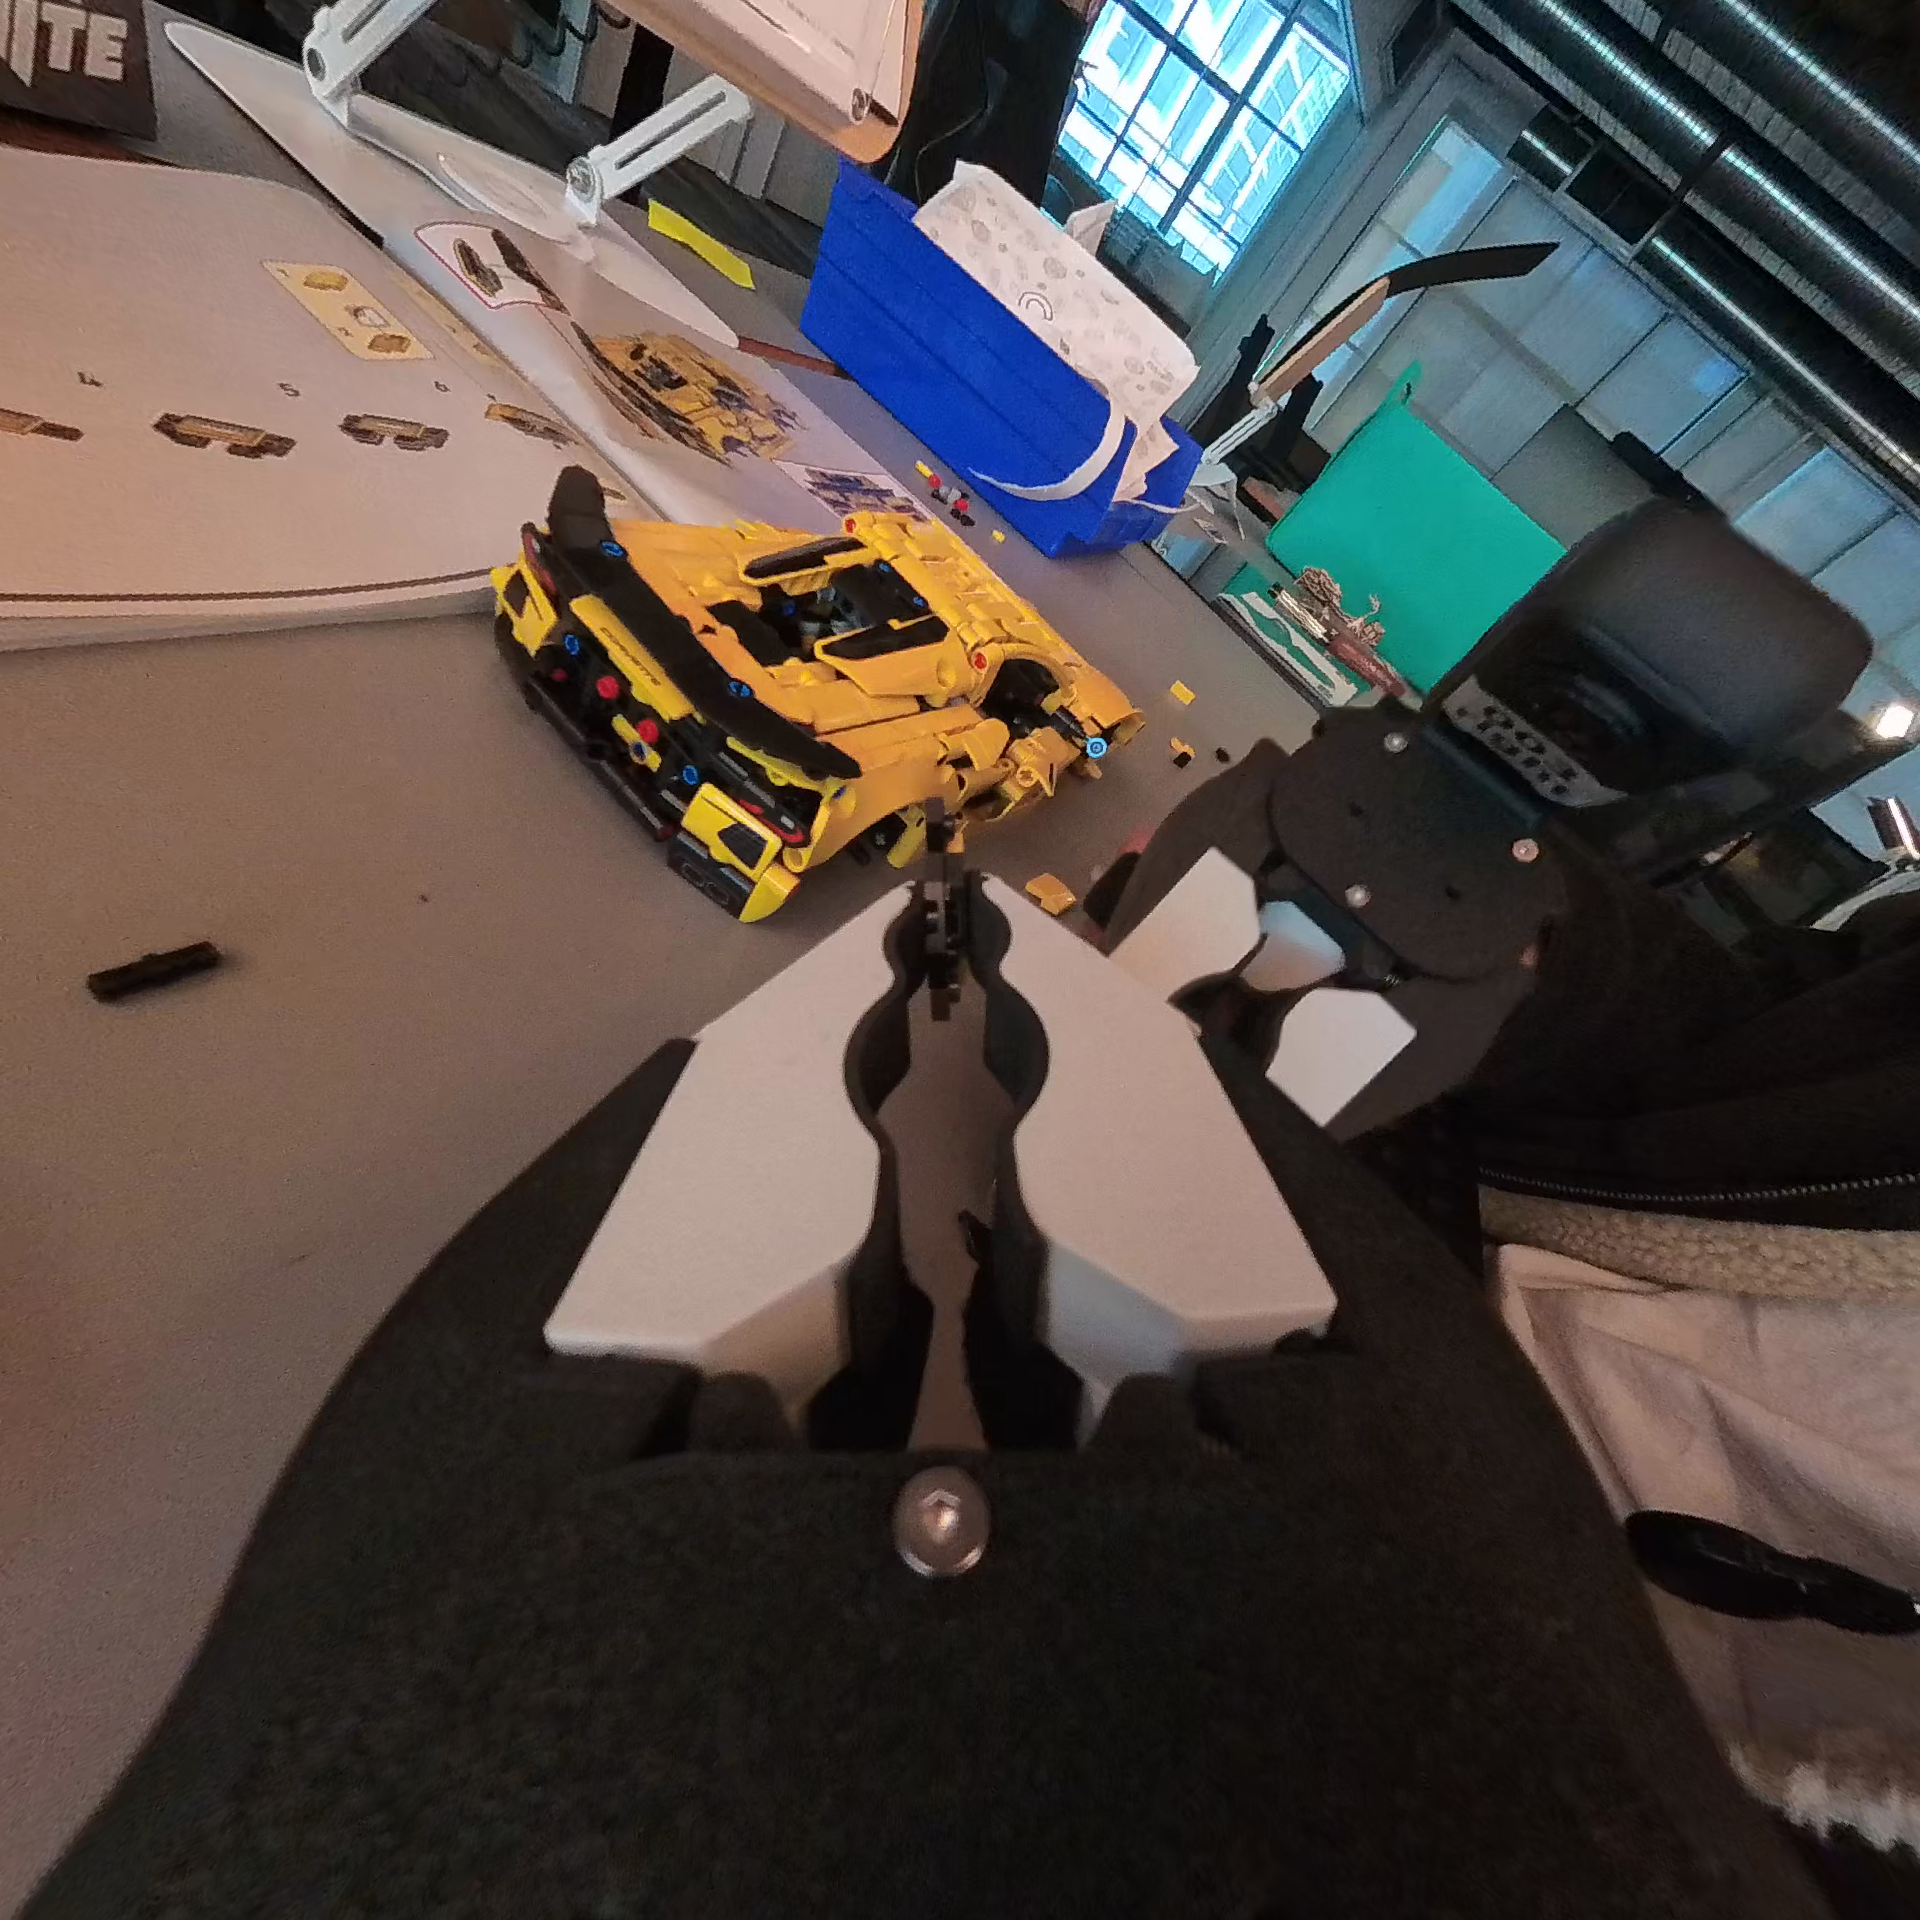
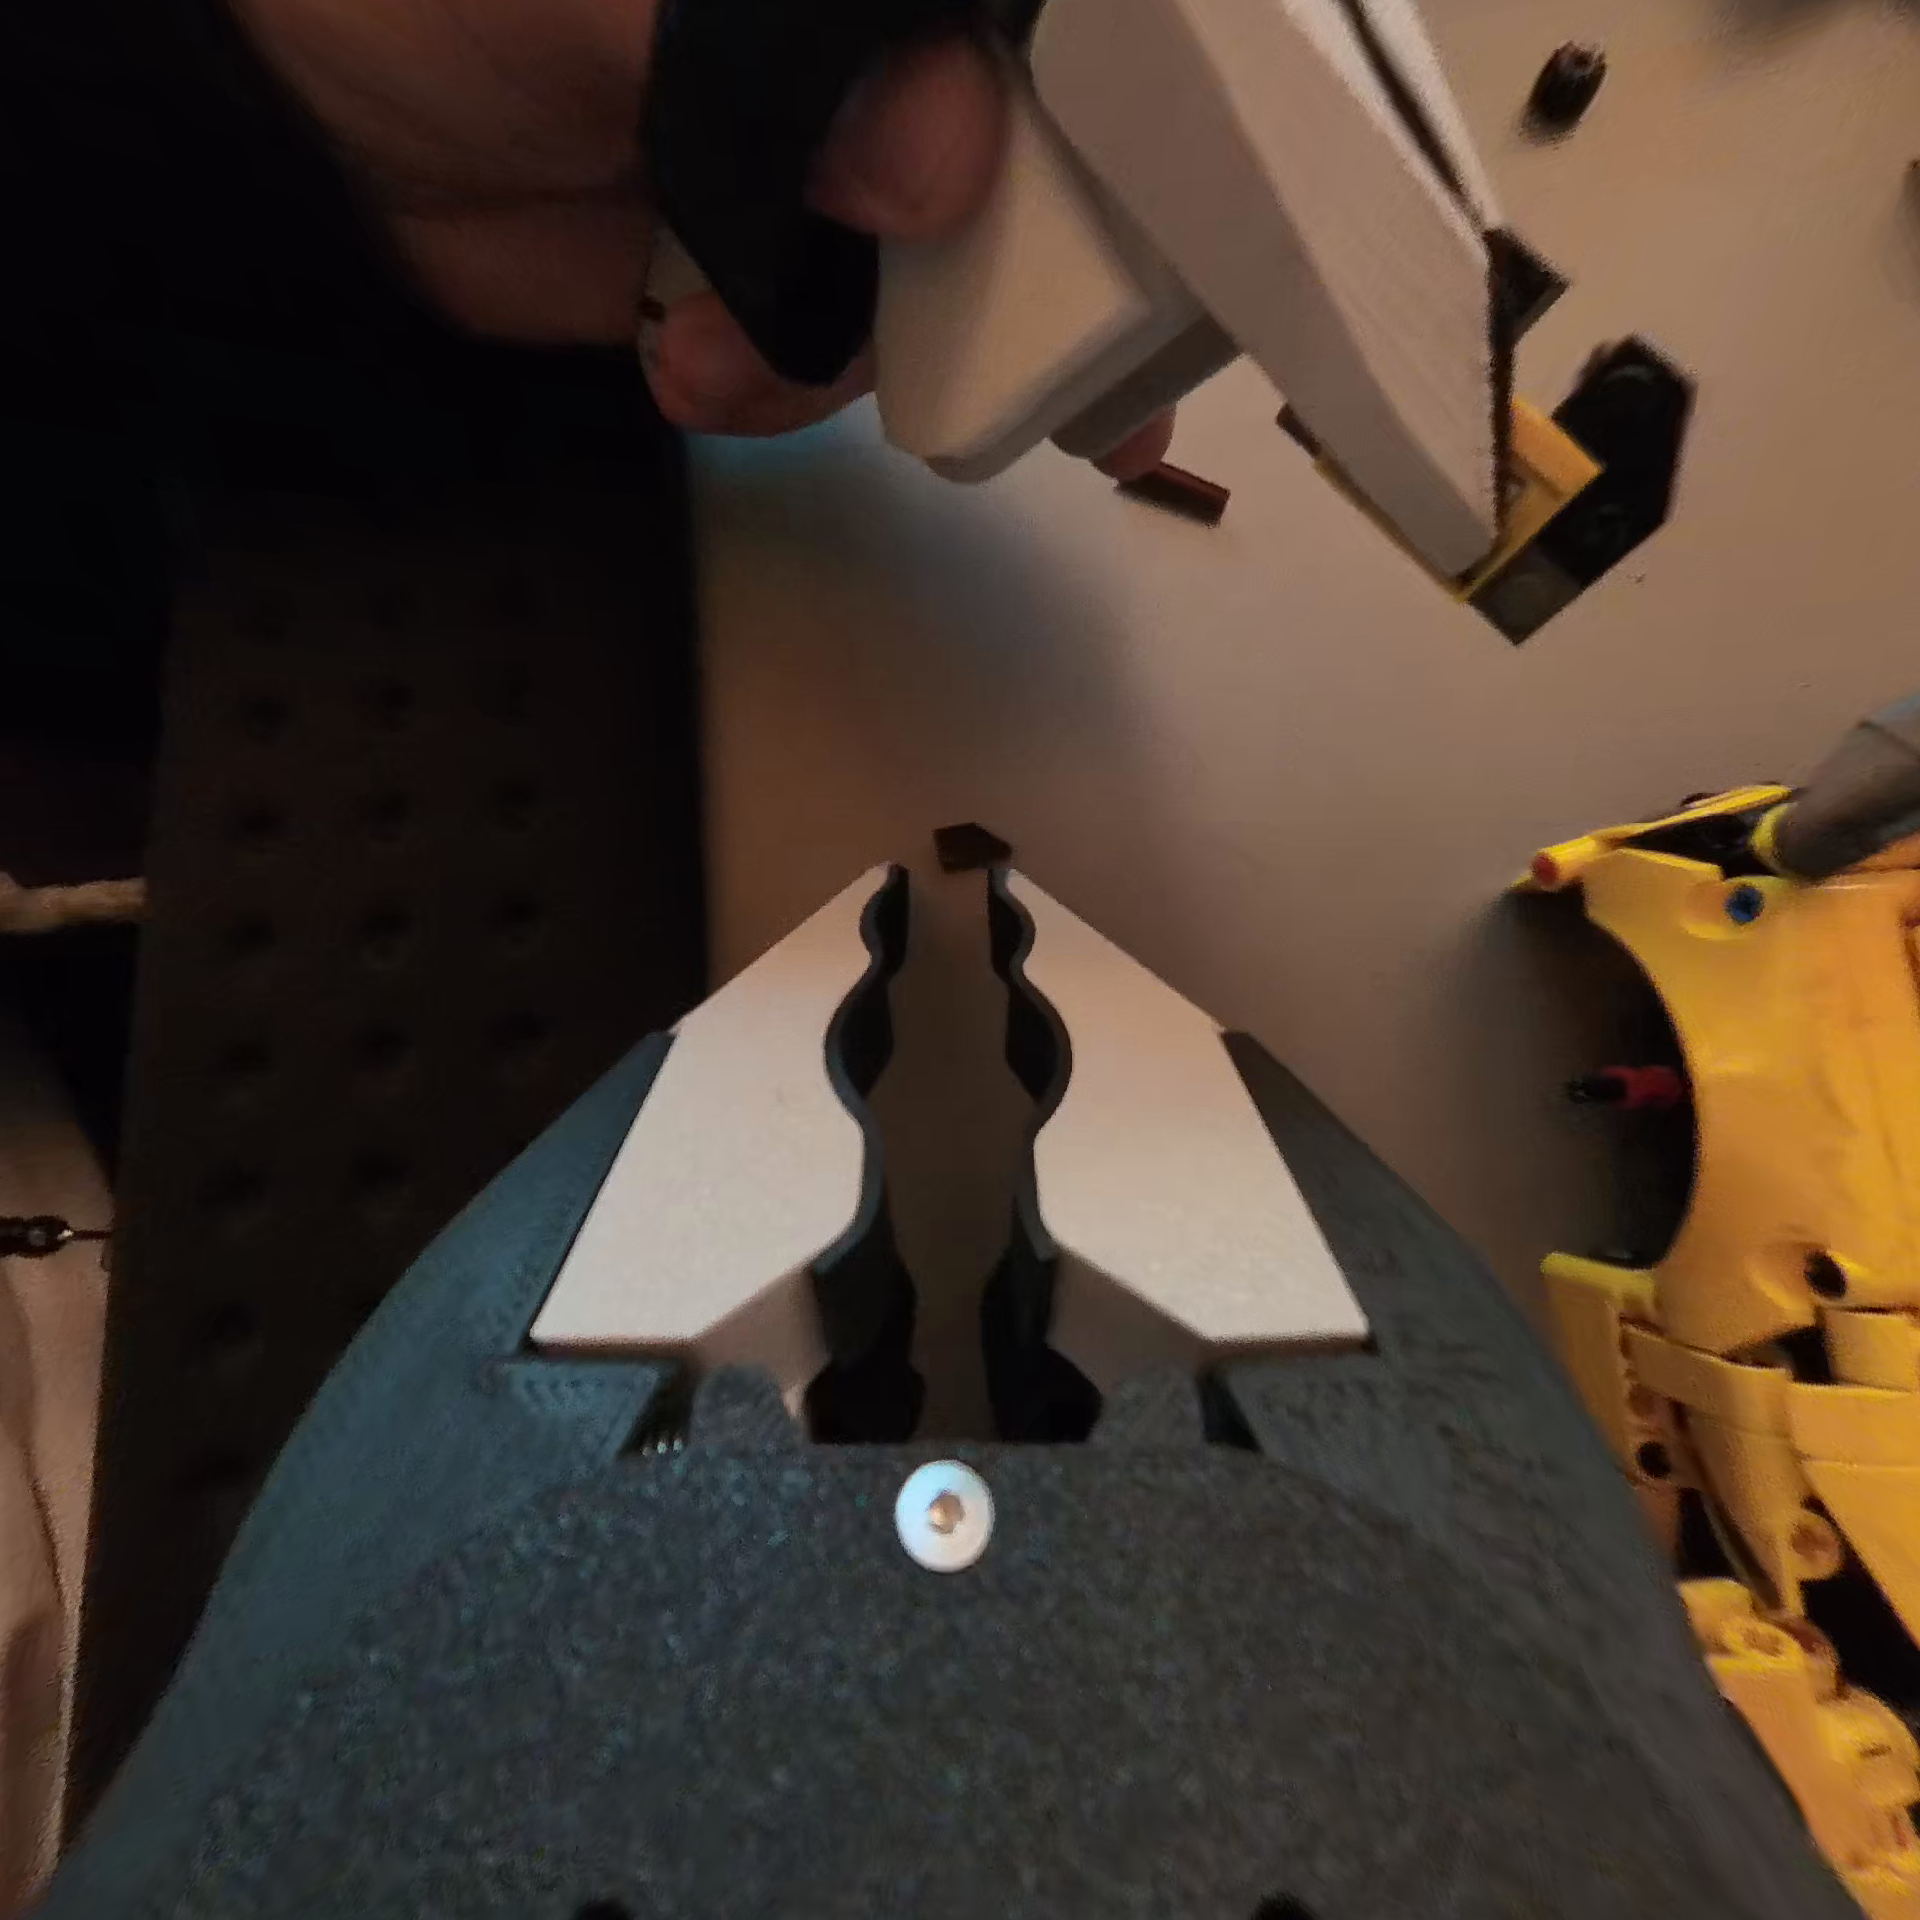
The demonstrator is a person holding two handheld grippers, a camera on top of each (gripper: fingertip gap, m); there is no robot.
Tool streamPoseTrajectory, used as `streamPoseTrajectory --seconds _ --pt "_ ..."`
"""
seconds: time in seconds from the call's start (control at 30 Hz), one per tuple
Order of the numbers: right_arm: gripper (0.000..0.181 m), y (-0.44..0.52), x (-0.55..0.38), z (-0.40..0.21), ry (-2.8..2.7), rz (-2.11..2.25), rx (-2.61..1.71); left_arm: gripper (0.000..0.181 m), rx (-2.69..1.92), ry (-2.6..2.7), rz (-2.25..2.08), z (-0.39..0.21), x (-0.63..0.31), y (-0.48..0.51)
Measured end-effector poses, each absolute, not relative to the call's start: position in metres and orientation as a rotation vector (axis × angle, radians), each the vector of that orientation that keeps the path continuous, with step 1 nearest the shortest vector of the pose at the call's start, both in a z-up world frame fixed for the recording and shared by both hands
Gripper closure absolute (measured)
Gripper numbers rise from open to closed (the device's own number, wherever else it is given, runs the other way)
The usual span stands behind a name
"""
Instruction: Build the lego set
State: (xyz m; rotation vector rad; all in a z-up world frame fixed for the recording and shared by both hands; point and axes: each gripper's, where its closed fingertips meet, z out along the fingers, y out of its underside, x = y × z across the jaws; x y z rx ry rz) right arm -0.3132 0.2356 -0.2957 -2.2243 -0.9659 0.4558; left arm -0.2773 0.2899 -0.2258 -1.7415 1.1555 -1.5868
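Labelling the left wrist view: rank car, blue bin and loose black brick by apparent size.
1. Yellow car
2. Blue bin, farther off, so unsure against the car
3. Black brick, clearly smallest

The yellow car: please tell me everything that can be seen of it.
The yellow car is a brick-built sports car, plastic by its look, mostly yellow with black parts, a black rear wing and small blue and red pins. It seems nearly finished, though the middle is open and shows dark inner parts. It stands on the grey table, beside the open instruction book, with loose small pieces around it. No gripper touches it. The right wrist view shows part of its yellow body close by.
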Motion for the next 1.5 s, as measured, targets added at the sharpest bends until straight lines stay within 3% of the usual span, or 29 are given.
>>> streamPoseTrajectory --seconds 0.13,0.43,0.6,1.0,1.3,1.5 --pt "0.153 0.239 -0.309 -0.296 -1.074 0.394 -2.153 0.175 -1.746 1.157 -1.596 -0.226 -0.277 0.289" --pt "0.153 0.241 -0.319 -0.301 -1.321 0.448 -2.018 0.175 -1.746 1.172 -1.608 -0.227 -0.276 0.287" --pt "0.167 0.242 -0.322 -0.302 -1.313 0.492 -2.029 0.176 -1.746 1.17 -1.611 -0.227 -0.276 0.287" --pt "0.169 0.241 -0.308 -0.301 -1.123 0.35 -2.134 0.176 -1.748 1.161 -1.616 -0.227 -0.277 0.288" --pt "0.17 0.276 -0.281 -0.2 -0.681 0.232 -1.763 0.176 -1.684 1.138 -1.768 -0.213 -0.278 0.28" --pt "0.171 0.294 -0.287 -0.19 -0.569 0.282 -1.806 0.176 -1.655 1.059 -1.917 -0.201 -0.281 0.277"
